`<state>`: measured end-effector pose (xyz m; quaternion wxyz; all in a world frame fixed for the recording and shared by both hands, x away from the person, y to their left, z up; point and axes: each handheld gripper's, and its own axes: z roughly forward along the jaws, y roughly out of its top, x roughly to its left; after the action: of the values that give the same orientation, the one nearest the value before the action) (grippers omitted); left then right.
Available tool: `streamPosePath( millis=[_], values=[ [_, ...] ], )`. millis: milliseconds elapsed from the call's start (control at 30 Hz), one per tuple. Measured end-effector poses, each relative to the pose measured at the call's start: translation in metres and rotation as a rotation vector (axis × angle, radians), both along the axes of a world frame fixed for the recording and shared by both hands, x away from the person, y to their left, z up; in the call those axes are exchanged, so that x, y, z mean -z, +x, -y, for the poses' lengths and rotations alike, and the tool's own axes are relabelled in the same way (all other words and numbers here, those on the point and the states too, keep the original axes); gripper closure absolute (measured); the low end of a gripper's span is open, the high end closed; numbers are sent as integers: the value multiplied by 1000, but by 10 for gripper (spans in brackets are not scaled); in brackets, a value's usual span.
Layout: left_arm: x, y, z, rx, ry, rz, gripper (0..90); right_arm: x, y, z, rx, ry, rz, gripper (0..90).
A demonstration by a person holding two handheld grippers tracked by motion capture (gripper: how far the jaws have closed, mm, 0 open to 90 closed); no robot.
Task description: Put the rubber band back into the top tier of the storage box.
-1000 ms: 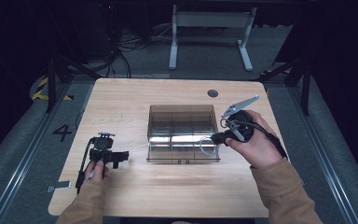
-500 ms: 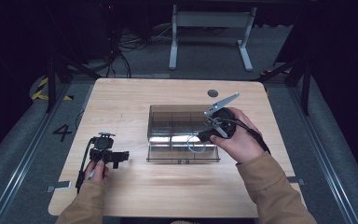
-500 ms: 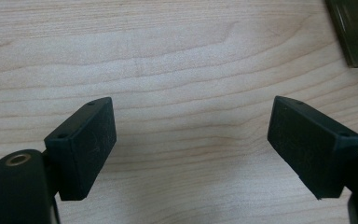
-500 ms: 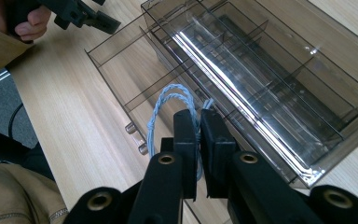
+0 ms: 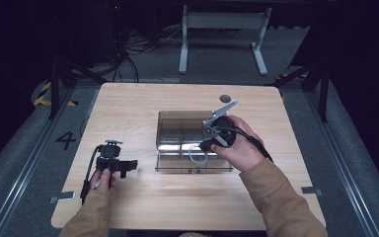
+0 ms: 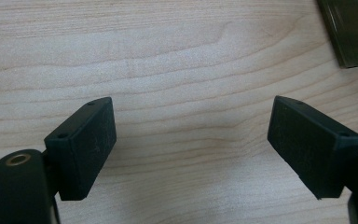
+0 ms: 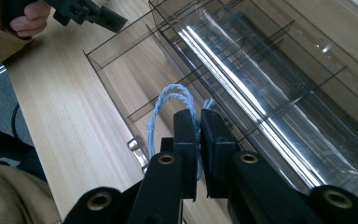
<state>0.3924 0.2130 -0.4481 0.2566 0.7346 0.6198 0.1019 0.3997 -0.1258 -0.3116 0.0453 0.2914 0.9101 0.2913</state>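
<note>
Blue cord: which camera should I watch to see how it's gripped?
The right gripper view. There the blue cord is pinched between the right gripper's jaws, its loop hanging over the clear box. The high view shows just a small pale loop below the hand.

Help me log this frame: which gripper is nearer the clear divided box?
Right. The right gripper hangs over the clear divided box, clamping a blue cord; the left gripper rests on the table beside it.

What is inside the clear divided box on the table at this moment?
A loop of light blue twisted cord hangs over a front compartment of the clear box, pinched by the right tool. The other compartments look empty. The cord's pinched end is hidden between the jaws.
</note>
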Motion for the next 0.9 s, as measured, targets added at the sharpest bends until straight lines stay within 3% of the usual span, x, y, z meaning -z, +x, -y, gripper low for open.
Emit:
streamPosePath(
  millis=[300, 900],
  values=[
    [0, 0, -1, 1, -3, -4, 162, 15, 5, -12, -16, -10, -18, 861],
    [-1, 2, -1, 3, -22, 0, 162, 32, 10, -14, -2, -33, -40, 860]
  ],
)
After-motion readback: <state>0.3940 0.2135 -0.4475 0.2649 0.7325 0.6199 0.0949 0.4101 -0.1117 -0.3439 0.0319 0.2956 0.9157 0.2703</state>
